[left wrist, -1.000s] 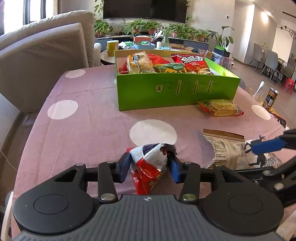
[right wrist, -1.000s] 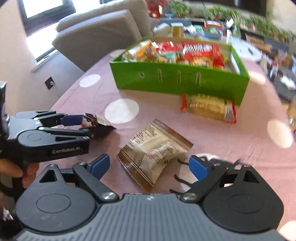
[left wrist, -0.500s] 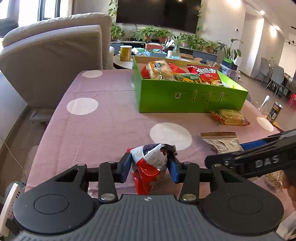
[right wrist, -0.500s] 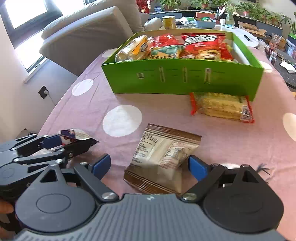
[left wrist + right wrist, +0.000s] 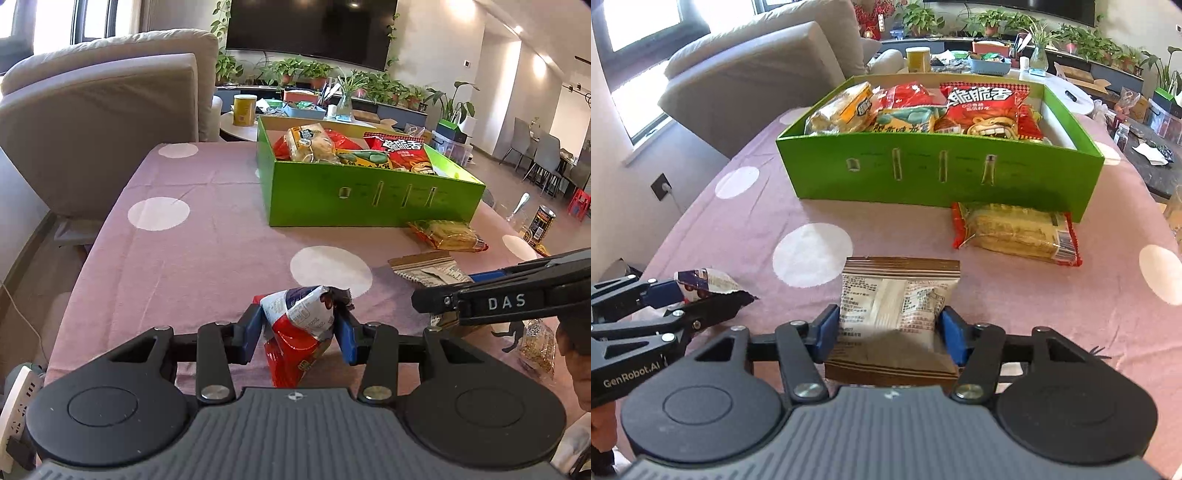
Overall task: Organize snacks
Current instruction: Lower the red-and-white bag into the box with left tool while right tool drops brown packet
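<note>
My left gripper (image 5: 299, 325) is shut on a crumpled red and white snack packet (image 5: 291, 317) and holds it just above the pink spotted tablecloth; the right wrist view shows that packet (image 5: 705, 280) at the left. My right gripper (image 5: 888, 328) straddles a flat brown snack packet (image 5: 897, 295) lying on the cloth, with both blue pads against its sides. The same gripper (image 5: 458, 288) reaches in from the right of the left wrist view. A green box (image 5: 942, 173) holding several snack bags stands farther back. A yellow snack in a red wrapper (image 5: 1015, 232) lies against the box's front right corner.
A grey sofa (image 5: 110, 110) stands beyond the table's left edge. A dark can (image 5: 541, 225) is at the far right. A small clear packet (image 5: 535, 343) lies by my right hand. A round side table with a yellow tin (image 5: 243, 109) stands behind the box.
The right gripper has come forward over the brown packet and its fingers have narrowed onto the packet's sides. The left gripper has drifted a little, still holding the red and white packet.
</note>
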Demonstrator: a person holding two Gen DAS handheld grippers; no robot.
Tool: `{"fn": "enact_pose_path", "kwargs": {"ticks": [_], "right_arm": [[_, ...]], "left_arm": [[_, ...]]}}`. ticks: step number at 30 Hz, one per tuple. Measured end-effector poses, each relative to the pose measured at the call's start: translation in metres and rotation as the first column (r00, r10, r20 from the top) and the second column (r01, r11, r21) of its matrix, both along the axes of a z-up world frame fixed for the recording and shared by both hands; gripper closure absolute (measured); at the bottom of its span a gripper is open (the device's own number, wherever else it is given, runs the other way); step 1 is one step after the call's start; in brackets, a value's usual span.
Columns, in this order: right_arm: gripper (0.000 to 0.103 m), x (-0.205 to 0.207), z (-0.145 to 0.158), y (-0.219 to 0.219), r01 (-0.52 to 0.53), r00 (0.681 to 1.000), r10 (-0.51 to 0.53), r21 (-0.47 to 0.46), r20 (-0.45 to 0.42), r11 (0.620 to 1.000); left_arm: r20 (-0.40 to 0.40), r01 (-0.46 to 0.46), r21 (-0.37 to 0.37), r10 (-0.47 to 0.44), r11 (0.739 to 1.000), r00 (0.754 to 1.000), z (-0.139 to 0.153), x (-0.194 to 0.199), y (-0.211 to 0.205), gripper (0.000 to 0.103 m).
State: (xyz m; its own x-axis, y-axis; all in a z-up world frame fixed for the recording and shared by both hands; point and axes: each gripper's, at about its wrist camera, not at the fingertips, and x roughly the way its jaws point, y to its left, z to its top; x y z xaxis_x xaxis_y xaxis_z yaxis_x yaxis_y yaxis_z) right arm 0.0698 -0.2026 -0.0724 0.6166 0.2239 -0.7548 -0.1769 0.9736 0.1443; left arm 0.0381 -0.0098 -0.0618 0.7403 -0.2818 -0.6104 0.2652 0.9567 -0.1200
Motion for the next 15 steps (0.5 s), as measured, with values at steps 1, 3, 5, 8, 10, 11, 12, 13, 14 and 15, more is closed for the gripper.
{"fn": "enact_pose_path", "kwargs": {"ticks": [1,3,5,8,10,11,12,13,14,15], "right_arm": [[0.014,-0.001,0.001,-0.001,-0.001,1.000,0.001,0.004,0.005,1.000],[0.014,-0.002,0.005,-0.001,-0.005,1.000,0.004,0.011,0.019,1.000],[0.014,-0.004,0.009,-0.001,-0.010,0.999,0.009,0.016,0.038,1.000],[0.014,-0.006,0.015,-0.003,-0.019,0.998,0.017,0.029,0.065,0.999],[0.014,-0.006,0.019,-0.004,-0.022,0.997,0.020,0.037,0.079,0.999],[0.014,-0.005,0.021,-0.006,-0.023,0.996,0.020,0.040,0.087,0.999],[0.014,-0.005,0.023,-0.007,-0.025,0.995,0.020,0.044,0.095,0.999],[0.014,-0.004,0.025,-0.008,-0.026,0.995,0.021,0.047,0.102,0.999],[0.014,-0.003,0.026,-0.009,-0.025,0.994,0.020,0.050,0.109,0.998],[0.014,-0.002,0.028,-0.011,-0.024,0.993,0.018,0.054,0.116,0.998]], "left_arm": [[0.001,-0.001,0.001,0.001,1.000,1.000,0.000,0.000,-0.001,0.063],[0.003,-0.001,0.002,0.001,1.000,1.000,0.001,-0.001,-0.002,0.063],[0.007,0.000,0.002,0.000,1.000,1.000,0.004,-0.001,-0.004,0.063],[0.019,0.000,0.005,0.000,1.000,1.000,0.008,-0.001,-0.007,0.063],[0.027,0.004,0.007,-0.005,1.000,1.000,0.011,-0.001,-0.011,0.063],[0.030,0.007,0.008,-0.008,1.000,1.000,0.013,0.000,-0.013,0.063],[0.032,0.010,0.009,-0.010,1.000,0.999,0.014,0.001,-0.014,0.063],[0.035,0.013,0.011,-0.014,1.000,0.999,0.016,0.002,-0.016,0.063],[0.037,0.017,0.014,-0.017,1.000,0.999,0.017,0.003,-0.018,0.063],[0.039,0.019,0.016,-0.020,1.000,0.999,0.018,0.004,-0.020,0.063]]}}
